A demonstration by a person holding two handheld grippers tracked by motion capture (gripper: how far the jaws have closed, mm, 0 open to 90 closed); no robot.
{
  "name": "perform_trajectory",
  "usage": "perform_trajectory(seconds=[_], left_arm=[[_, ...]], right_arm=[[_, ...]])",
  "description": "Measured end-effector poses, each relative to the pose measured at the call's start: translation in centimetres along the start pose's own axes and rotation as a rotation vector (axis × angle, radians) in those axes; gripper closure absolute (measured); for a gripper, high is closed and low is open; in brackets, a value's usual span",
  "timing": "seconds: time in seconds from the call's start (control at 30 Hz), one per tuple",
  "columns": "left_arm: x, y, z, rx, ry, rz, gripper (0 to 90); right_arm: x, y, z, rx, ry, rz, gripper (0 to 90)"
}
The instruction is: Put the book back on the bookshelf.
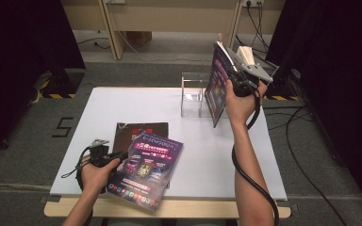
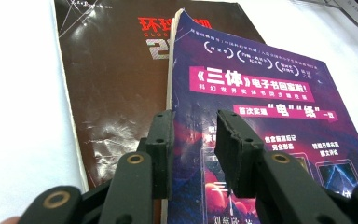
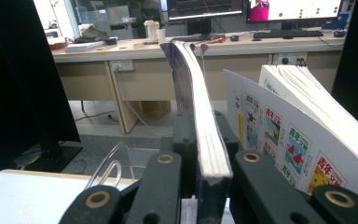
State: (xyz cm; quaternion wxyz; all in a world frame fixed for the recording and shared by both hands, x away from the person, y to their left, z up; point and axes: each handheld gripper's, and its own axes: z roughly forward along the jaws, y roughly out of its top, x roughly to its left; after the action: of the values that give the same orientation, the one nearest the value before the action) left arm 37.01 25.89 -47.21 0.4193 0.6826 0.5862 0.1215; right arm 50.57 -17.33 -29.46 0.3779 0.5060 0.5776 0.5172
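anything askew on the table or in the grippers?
Yes: the purple magazine lies crooked across the dark magazine, its corner overhanging the table edge. The right gripper is shut on a bowing magazine.

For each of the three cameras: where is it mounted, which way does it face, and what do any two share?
High view: above the person's side, facing forward and down on the white table; both forearms show.
Left gripper view: on the left gripper, along its jaws at the purple magazine lying on the dark magazine.
Right gripper view: on the right gripper, facing desks; jaws clamp an upright magazine.
Shared: high and left views show the purple magazine.
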Motion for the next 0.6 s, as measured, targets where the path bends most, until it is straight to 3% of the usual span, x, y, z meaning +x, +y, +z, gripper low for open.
perform_trajectory(seconds=[0.6], left_arm=[[0.08, 0.03, -0.04, 0.0, 0.002, -0.002, 66.4]], right_arm=[[0.14, 0.21, 0.61, 0.001, -0.006, 0.004, 84.4]])
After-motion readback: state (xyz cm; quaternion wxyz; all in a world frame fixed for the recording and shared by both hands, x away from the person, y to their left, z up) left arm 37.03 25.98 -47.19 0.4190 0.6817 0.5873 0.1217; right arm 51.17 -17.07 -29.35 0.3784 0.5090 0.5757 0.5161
